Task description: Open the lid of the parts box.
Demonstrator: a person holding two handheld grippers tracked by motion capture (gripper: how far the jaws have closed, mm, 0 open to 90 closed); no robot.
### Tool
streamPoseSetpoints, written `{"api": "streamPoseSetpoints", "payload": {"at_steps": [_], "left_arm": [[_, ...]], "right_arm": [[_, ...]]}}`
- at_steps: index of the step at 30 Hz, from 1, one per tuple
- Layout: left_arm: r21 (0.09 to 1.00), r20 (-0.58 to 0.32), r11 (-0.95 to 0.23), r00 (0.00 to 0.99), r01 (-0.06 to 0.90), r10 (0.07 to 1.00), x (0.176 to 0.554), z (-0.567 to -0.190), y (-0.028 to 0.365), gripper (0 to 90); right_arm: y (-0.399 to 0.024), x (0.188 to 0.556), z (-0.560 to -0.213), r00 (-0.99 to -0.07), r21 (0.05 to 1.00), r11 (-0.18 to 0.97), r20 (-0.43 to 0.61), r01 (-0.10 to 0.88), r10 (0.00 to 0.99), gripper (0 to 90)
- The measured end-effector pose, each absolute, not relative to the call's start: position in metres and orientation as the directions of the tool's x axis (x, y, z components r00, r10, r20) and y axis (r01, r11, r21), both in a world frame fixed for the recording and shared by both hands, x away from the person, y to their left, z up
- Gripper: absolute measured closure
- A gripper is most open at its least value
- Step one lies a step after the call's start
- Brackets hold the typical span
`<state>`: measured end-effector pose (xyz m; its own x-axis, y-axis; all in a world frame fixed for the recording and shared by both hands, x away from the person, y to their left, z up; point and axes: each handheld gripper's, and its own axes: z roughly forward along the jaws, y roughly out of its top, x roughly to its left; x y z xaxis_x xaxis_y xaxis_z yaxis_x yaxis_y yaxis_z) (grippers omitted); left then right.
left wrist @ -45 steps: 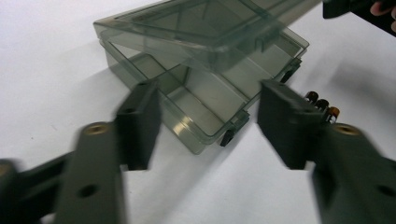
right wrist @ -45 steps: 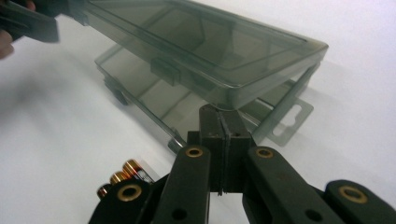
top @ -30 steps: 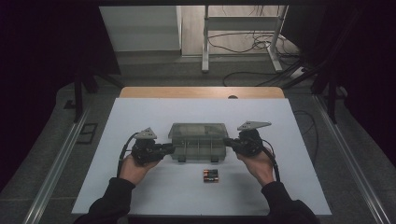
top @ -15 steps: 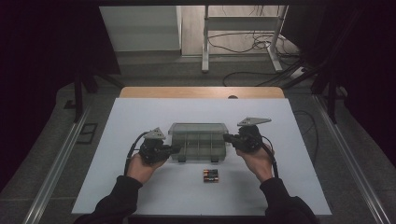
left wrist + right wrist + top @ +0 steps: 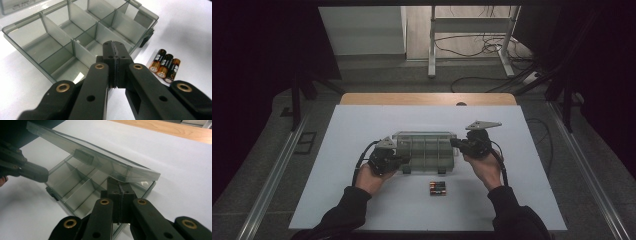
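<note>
A clear grey compartment box [image 5: 427,156] stands mid-table with several empty cells [image 5: 62,37]. Its lid [image 5: 95,157] is tilted up, part open. My right gripper [image 5: 120,185] is shut, its tips under the lid's near corner at the box's right end [image 5: 455,143]. My left gripper [image 5: 115,47] is shut with nothing between the jaws, its tips over the front cells at the box's left end [image 5: 403,160]. It also shows at the left of the right gripper view [image 5: 35,173]. Three batteries [image 5: 437,188] lie side by side in front of the box [image 5: 165,65].
The white table top [image 5: 362,125] has free room all round the box. A wooden strip [image 5: 427,98] runs along its far edge. Beyond it, a metal stand [image 5: 432,45] and loose cables [image 5: 472,50] are on the floor.
My left gripper has moved right, from beside the box's left end to over its front-left cells. The right gripper has stayed at the right end.
</note>
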<state>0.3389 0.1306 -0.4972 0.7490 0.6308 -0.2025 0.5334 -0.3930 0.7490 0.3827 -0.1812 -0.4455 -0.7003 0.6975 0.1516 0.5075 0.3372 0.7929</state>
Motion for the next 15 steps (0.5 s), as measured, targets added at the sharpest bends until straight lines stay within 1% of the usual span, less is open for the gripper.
{"api": "streamPoseSetpoints", "payload": {"at_steps": [15], "left_arm": [[0.734,-0.182,-0.424,0.756,0.53,0.629,0.343,-0.505,0.119,89.3]], "right_arm": [[-0.18,0.396,-0.446,-0.693,0.806,0.321,0.146,0.498,0.706,89.0]]}}
